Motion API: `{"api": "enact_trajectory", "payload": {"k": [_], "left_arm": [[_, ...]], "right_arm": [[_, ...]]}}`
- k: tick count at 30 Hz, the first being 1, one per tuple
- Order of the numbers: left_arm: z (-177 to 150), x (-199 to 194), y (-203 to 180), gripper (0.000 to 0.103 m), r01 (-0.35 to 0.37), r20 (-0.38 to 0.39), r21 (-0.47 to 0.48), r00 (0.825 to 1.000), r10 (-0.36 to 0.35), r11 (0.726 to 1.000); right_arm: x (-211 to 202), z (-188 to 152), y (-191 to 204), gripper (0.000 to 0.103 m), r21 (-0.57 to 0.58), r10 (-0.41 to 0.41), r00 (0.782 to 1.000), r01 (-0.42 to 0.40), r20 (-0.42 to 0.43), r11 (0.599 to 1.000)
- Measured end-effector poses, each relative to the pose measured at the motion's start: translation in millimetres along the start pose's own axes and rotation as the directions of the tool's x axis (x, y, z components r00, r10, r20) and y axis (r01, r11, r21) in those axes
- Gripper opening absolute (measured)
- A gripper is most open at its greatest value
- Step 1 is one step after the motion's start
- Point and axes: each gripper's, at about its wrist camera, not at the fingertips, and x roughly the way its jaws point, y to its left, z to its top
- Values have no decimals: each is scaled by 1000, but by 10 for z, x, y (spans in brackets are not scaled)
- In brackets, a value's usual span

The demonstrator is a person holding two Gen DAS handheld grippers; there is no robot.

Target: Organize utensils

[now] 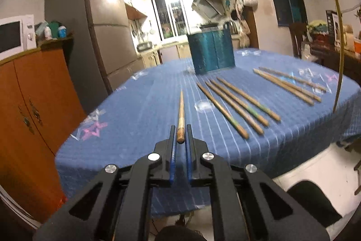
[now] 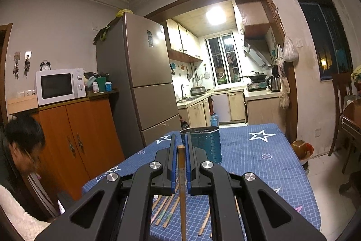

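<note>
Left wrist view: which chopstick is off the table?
The lone chopstick clamped in the left tool; the other seven lie flat on the blue cloth.

One wooden chopstick (image 1: 181, 114) pinched at its thick end, tip toward 12; four loose chopsticks (image 1: 234, 105) at 2, teal holder (image 1: 212, 51) upright behind.

Home dining room: fridge (image 2: 144, 73), microwave (image 2: 60, 86), kitchen beyond.

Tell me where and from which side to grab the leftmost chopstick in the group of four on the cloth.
Grip the leftmost chopstick at its thick near end, coming from above with the fingers straddling it. It lies flat and close beside its neighbour, so the free left side gives room.
</note>
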Motion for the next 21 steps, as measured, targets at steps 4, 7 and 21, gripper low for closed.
{"api": "enact_trajectory", "payload": {"k": [4, 7, 21], "left_arm": [[241, -38, 169, 6, -22, 38, -27, 999, 23, 999], [426, -16, 292, 6, -23, 41, -45, 999, 24, 999], [1333, 192, 753, 6, 81, 23, -130, 997, -78, 988]], "right_arm": [[30, 33, 7, 8, 1, 2, 1000, -2, 9, 1000], [81, 57, 21, 8, -7, 6, 1000, -6, 7, 1000], [589, 292, 92, 8, -22, 24, 999, -24, -27, 999]]}}
